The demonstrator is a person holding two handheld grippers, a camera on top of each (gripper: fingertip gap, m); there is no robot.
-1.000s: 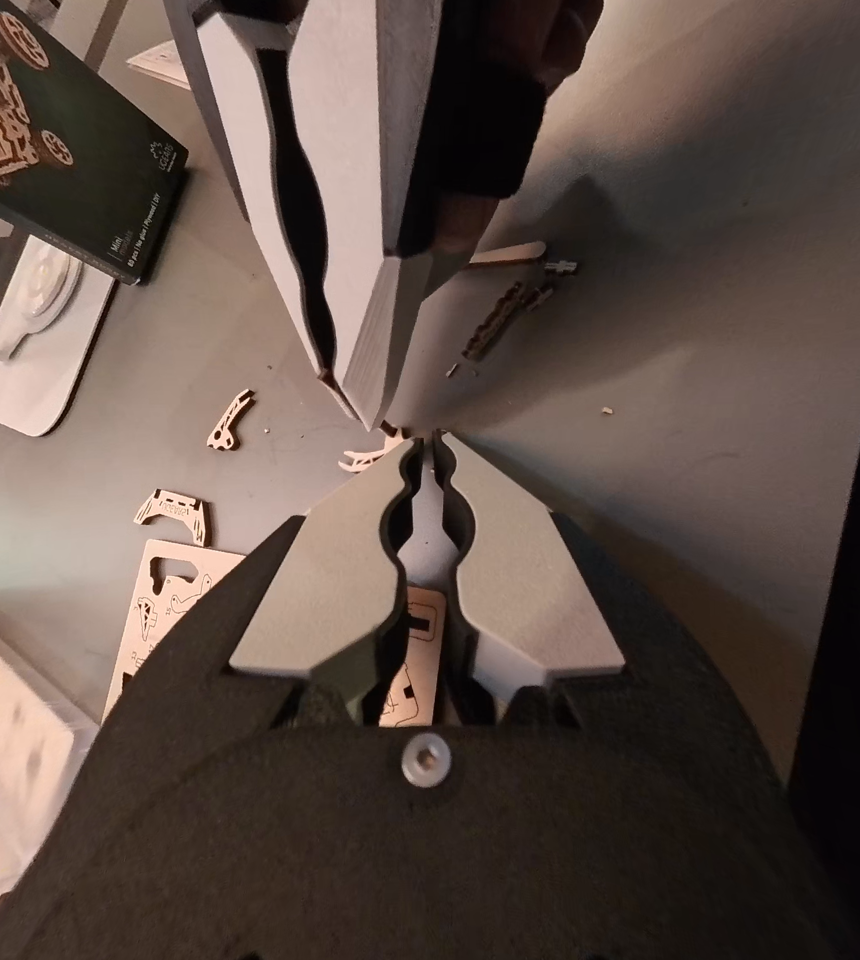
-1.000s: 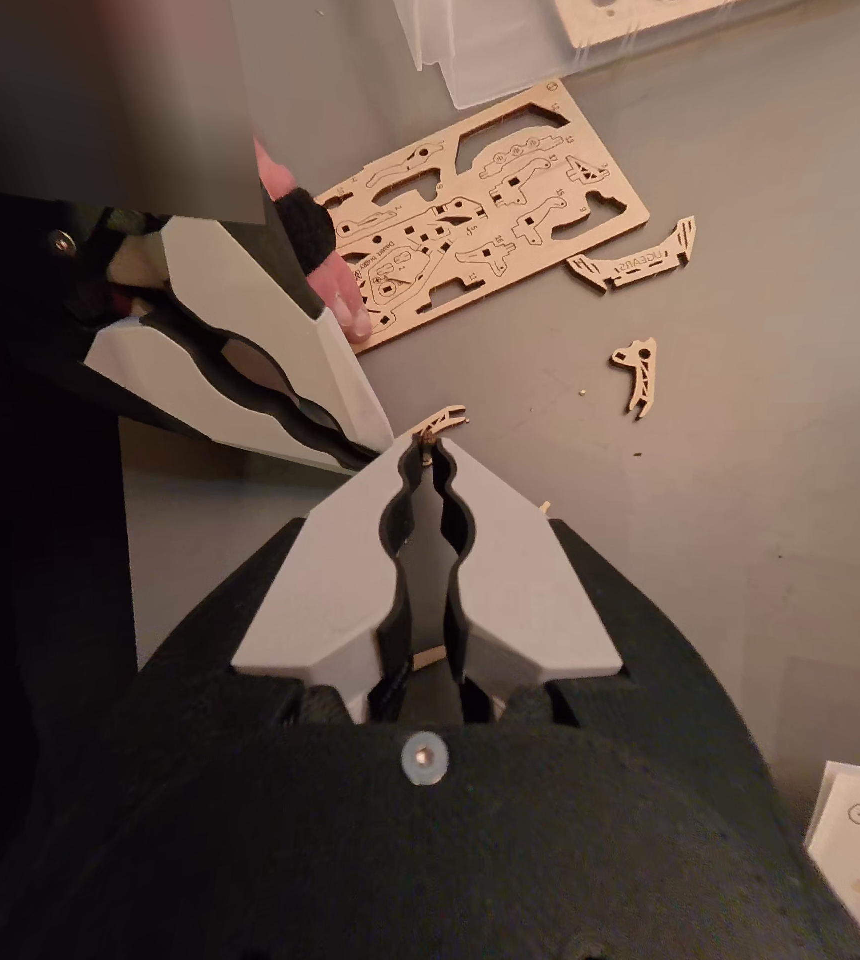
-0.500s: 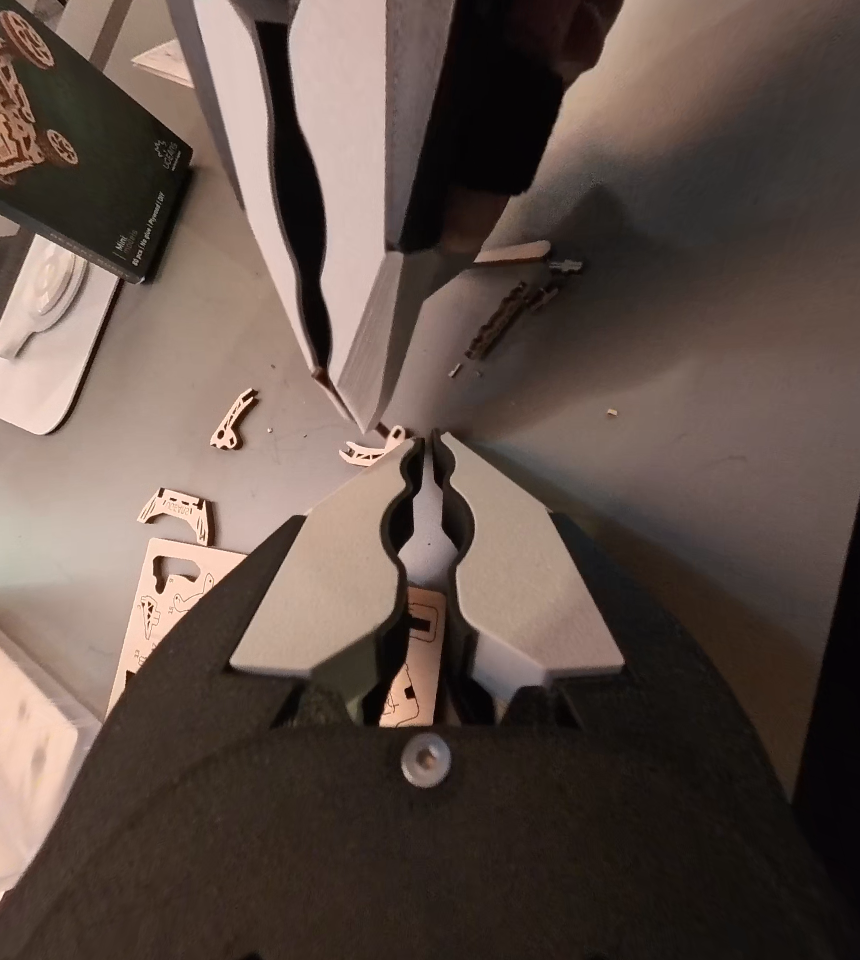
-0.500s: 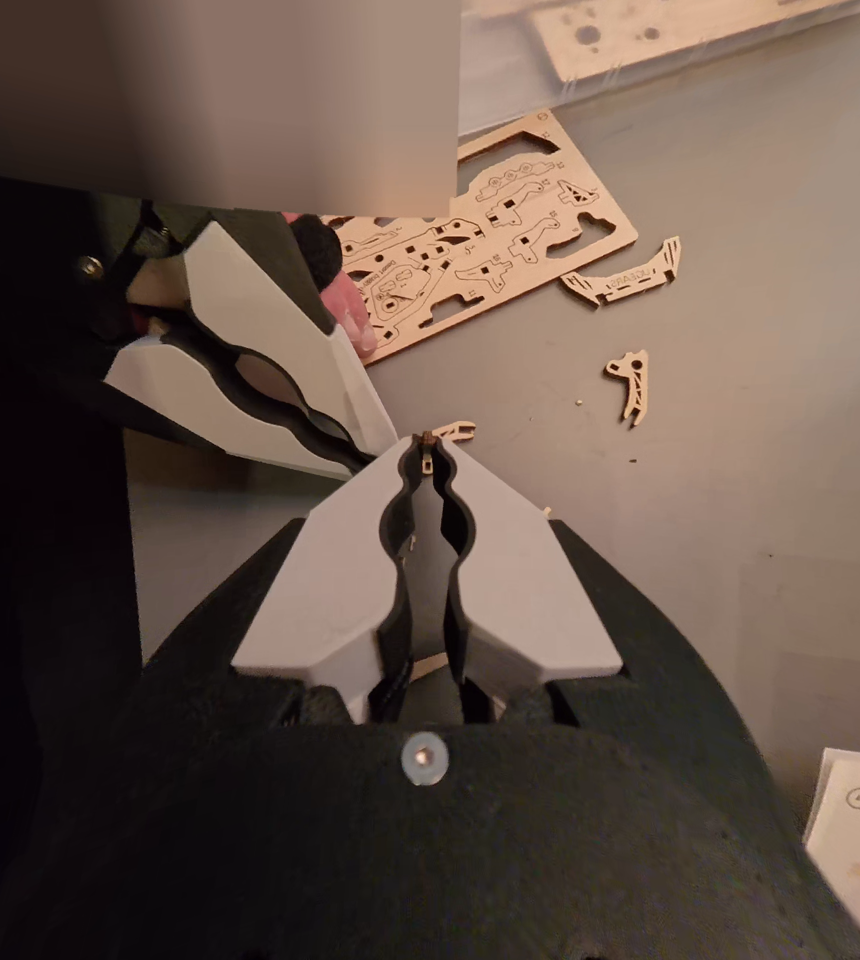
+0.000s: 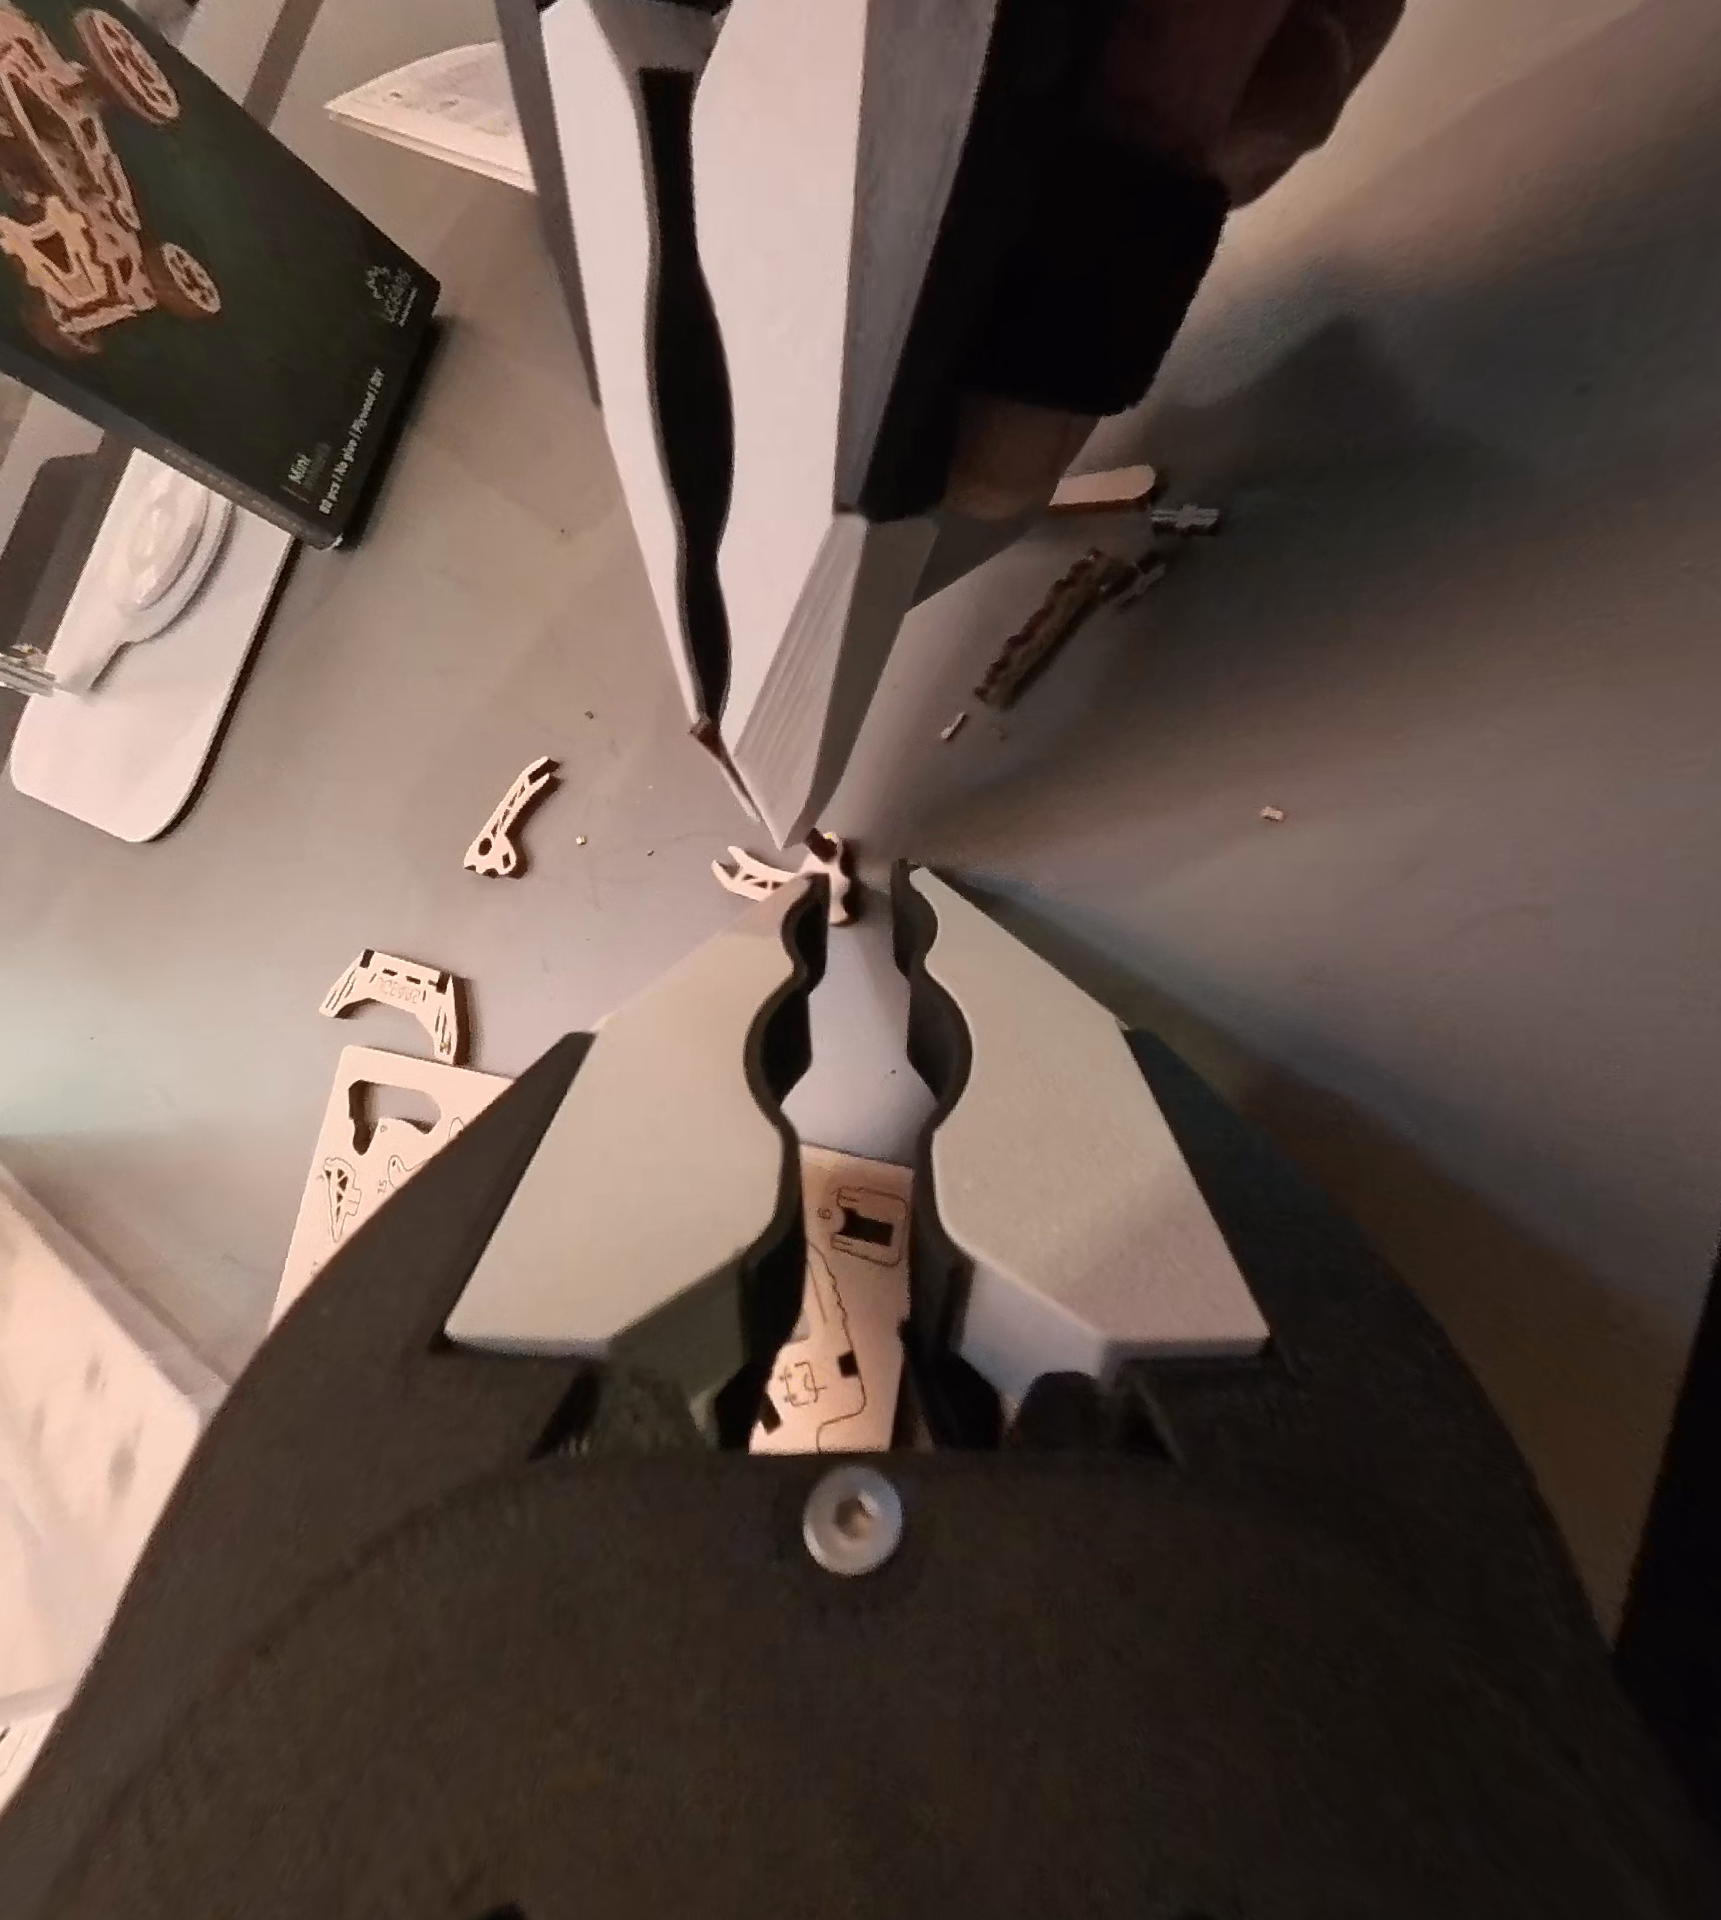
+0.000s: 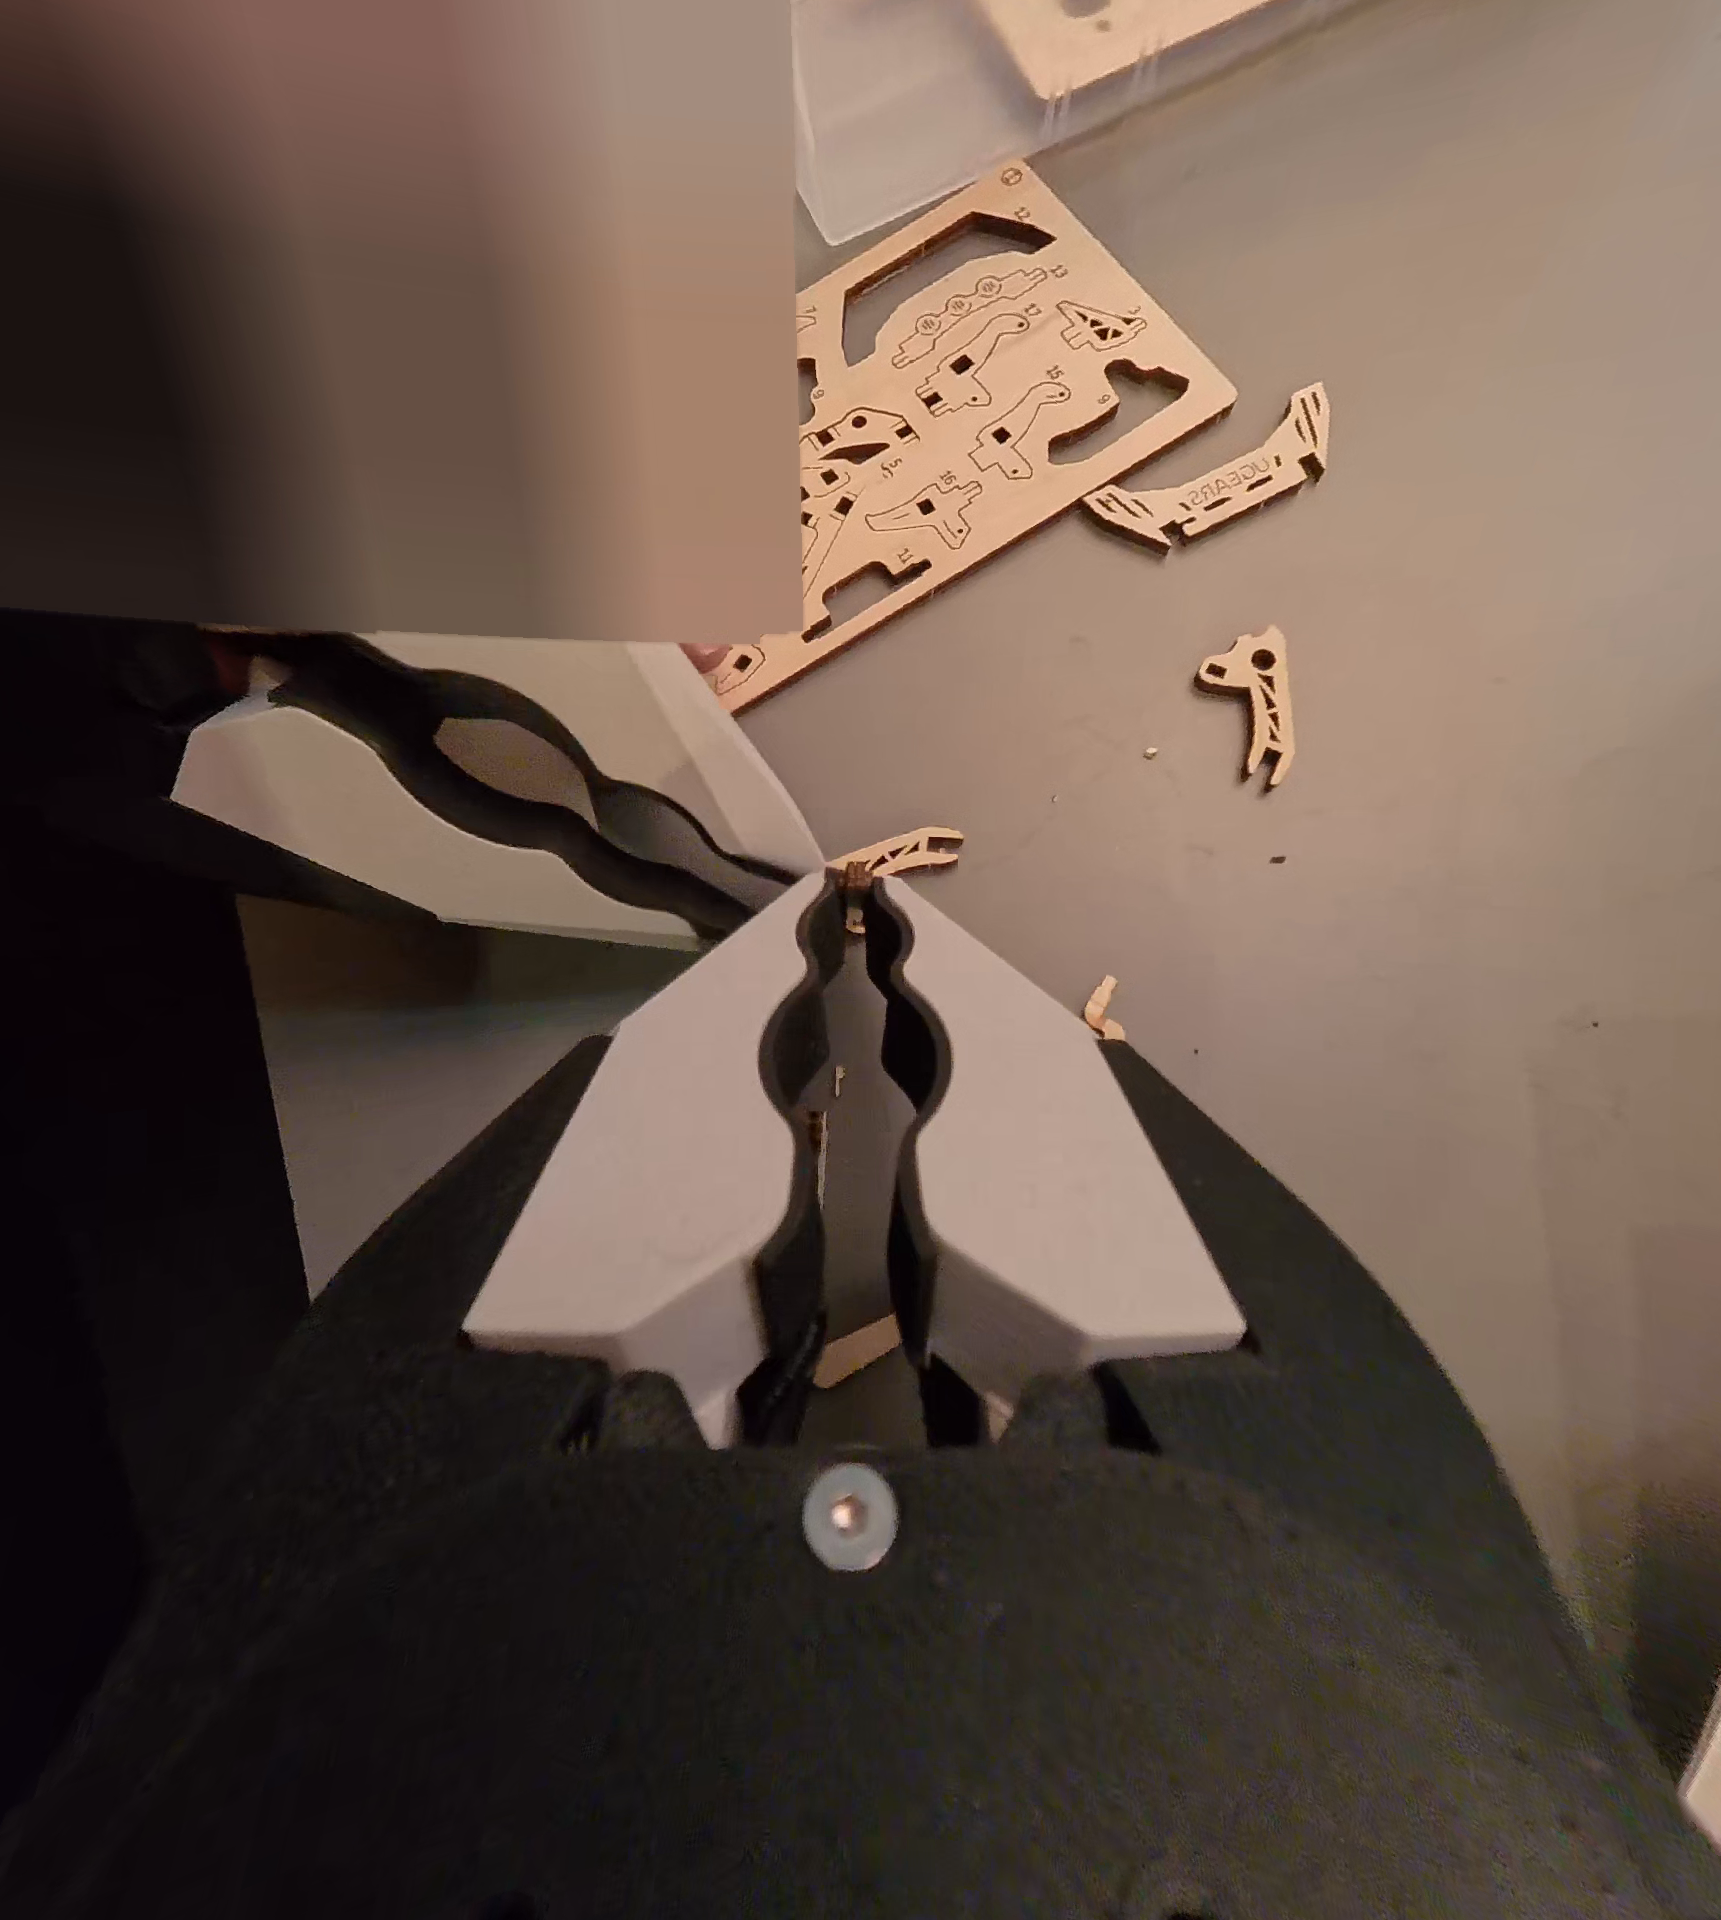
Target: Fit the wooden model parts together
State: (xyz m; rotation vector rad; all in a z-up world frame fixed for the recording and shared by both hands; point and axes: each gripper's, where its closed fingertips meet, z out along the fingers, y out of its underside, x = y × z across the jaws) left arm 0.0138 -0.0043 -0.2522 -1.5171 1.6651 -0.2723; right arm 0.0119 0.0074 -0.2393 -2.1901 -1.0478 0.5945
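Observation:
My right gripper (image 6: pixel 854 885) is shut on a small wooden model part (image 6: pixel 854 902); the part's truss arm (image 6: pixel 913 847) sticks out past the tips. In the left wrist view this gripper (image 5: pixel 778 821) comes down from the top and pinches the same part (image 5: pixel 835 883) at its tip. My left gripper (image 5: pixel 858 883) is open around that part: the part lies close to the left finger (image 5: pixel 804 914), and the right finger (image 5: pixel 903 904) stands apart from it. The left gripper also shows in the right wrist view (image 6: pixel 783 873), coming in from the left.
On the grey table lie a cut-out wooden sheet (image 6: pixel 991 416), a curved part (image 6: pixel 1220 488), a truss part (image 6: pixel 1251 707) and a small scrap (image 6: pixel 1100 1008). The left wrist view shows a dark box (image 5: pixel 139 239), a white board (image 5: pixel 139 644) and small dark pieces (image 5: pixel 1053 623). The grippers are tip to tip, or close to it.
My left gripper was shut at the wooden part and has now opened. The part stays pinched in the right gripper. Both grippers have hardly moved.

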